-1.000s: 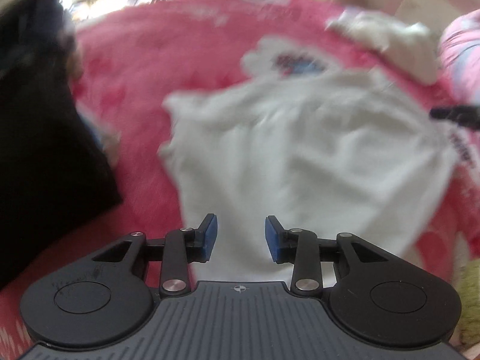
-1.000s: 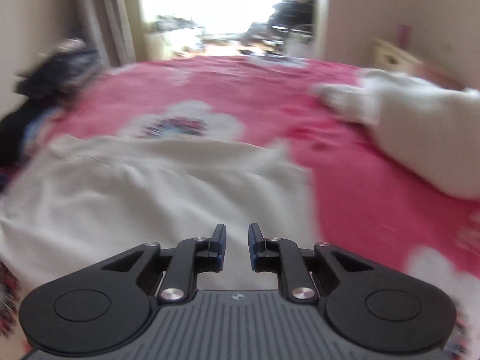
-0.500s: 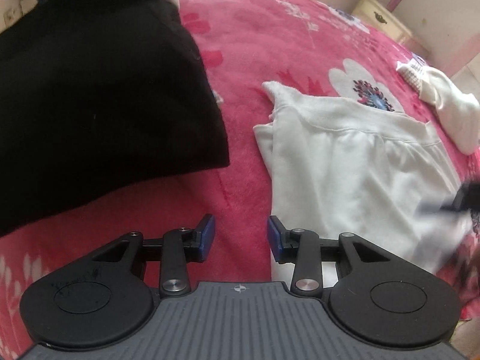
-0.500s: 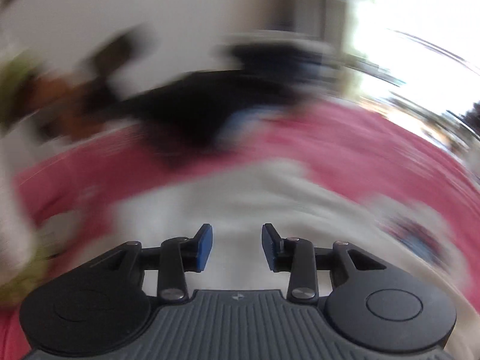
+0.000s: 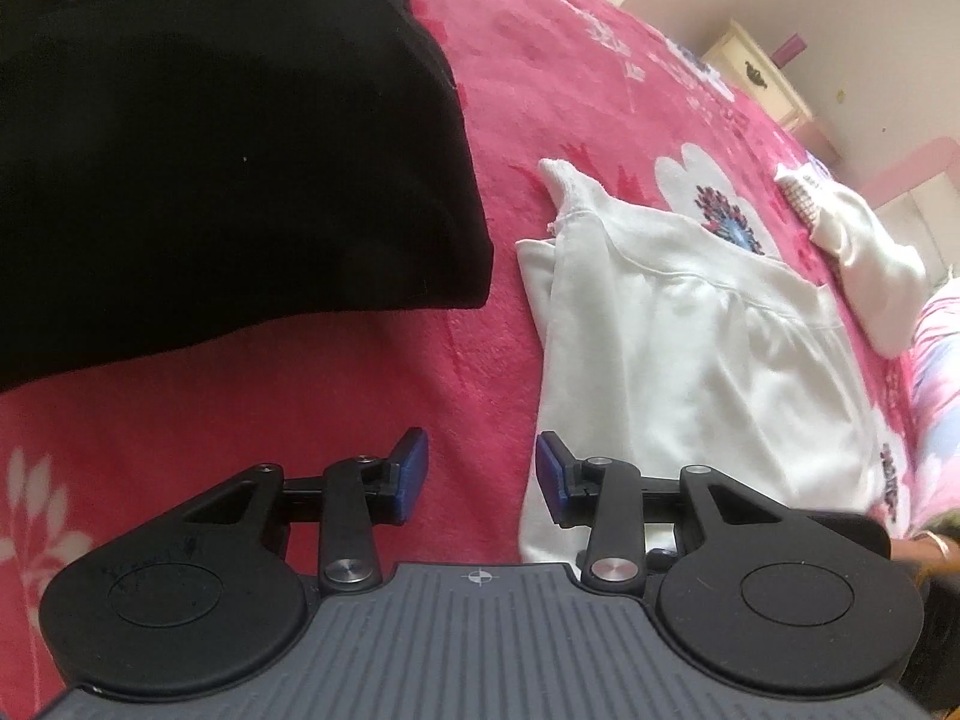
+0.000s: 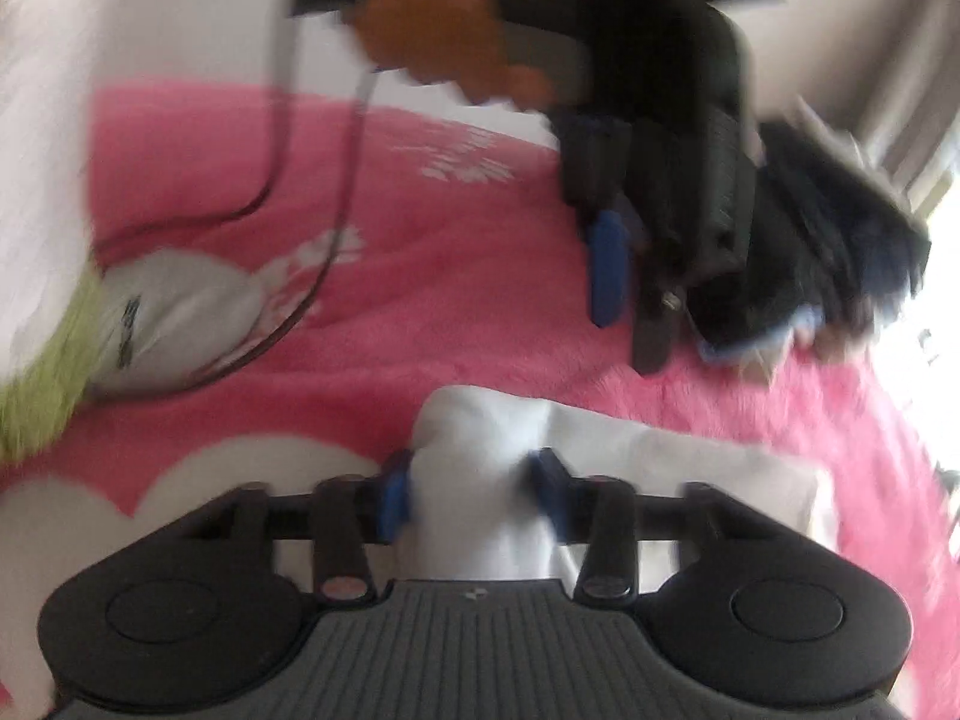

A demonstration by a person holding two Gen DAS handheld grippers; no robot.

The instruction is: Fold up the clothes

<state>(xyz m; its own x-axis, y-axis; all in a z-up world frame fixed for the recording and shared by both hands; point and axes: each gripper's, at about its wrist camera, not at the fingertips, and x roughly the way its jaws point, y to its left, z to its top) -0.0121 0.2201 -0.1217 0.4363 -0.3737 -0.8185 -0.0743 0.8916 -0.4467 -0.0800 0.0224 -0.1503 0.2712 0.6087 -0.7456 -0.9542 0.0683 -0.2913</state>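
Note:
A white garment (image 5: 690,372) lies spread flat on the pink flowered blanket (image 5: 390,384). My left gripper (image 5: 480,474) hovers open at the garment's near left edge, over bare blanket, with nothing between its pads. In the blurred right wrist view, my right gripper (image 6: 474,498) has a bunched corner of the white garment (image 6: 660,456) between its blue pads, and its jaws are closing on it. The left gripper (image 6: 630,300) shows there just beyond that corner, held by a hand (image 6: 432,36).
A large black garment (image 5: 210,150) covers the blanket's left side. Another white piece (image 5: 864,258) lies at the far right, beside a pink pillow (image 5: 936,360). A pale nightstand (image 5: 756,72) stands behind. A dark clothes pile (image 6: 828,252) and a black cable (image 6: 336,228) lie nearby.
The left gripper slid left off the white garment to its edge, bringing the black garment into view. The right gripper rolled round, swept to the garment's corner, and now has cloth between its pads.

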